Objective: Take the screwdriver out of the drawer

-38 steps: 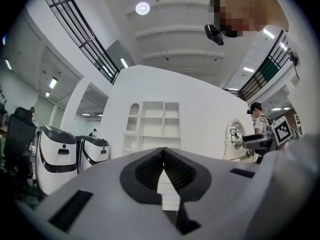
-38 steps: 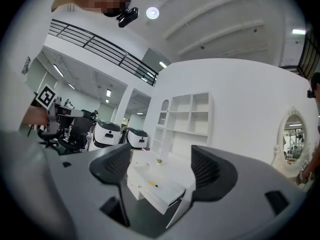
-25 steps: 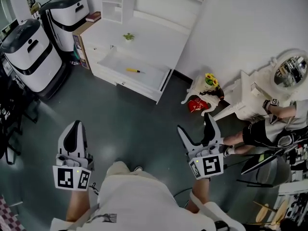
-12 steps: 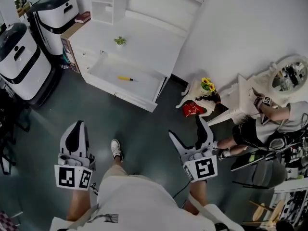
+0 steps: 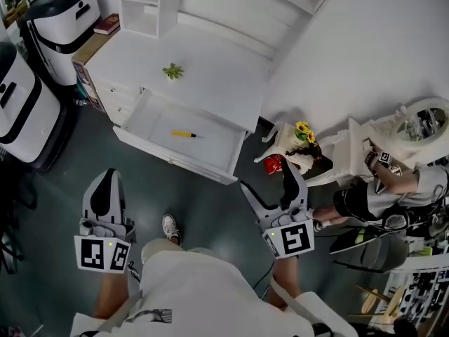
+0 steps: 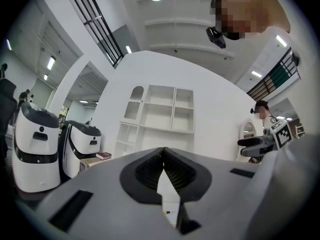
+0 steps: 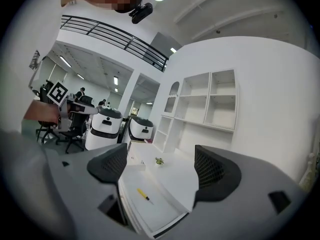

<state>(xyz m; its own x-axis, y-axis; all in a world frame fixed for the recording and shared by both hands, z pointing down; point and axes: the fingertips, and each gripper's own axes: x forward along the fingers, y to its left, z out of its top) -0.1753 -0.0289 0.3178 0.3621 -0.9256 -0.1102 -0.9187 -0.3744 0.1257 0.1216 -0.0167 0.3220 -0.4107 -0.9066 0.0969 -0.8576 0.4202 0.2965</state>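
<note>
A yellow-handled screwdriver (image 5: 184, 134) lies flat inside the open white drawer (image 5: 210, 167) of a white desk. The right gripper view shows the same screwdriver (image 7: 143, 194) in that drawer (image 7: 167, 211), well beyond the jaws. My left gripper (image 5: 108, 179) is held over the grey floor short of the drawer, its jaws pressed together with nothing between them (image 6: 163, 153). My right gripper (image 5: 268, 181) hovers to the right of the drawer's front corner, jaws spread wide and empty (image 7: 162, 170).
Two white-and-black machines (image 5: 64, 11) (image 5: 15, 107) stand left of the desk. A small plant (image 5: 172, 70) sits on the desk top (image 5: 217, 62), beside shelves. A flower stand (image 5: 303, 130), a red bag (image 5: 273, 164) and a seated person (image 5: 379, 196) are at right.
I have walked closer to the desk, so the open drawer and screwdriver sit nearer and lower in the head view. Both grippers kept their states.
</note>
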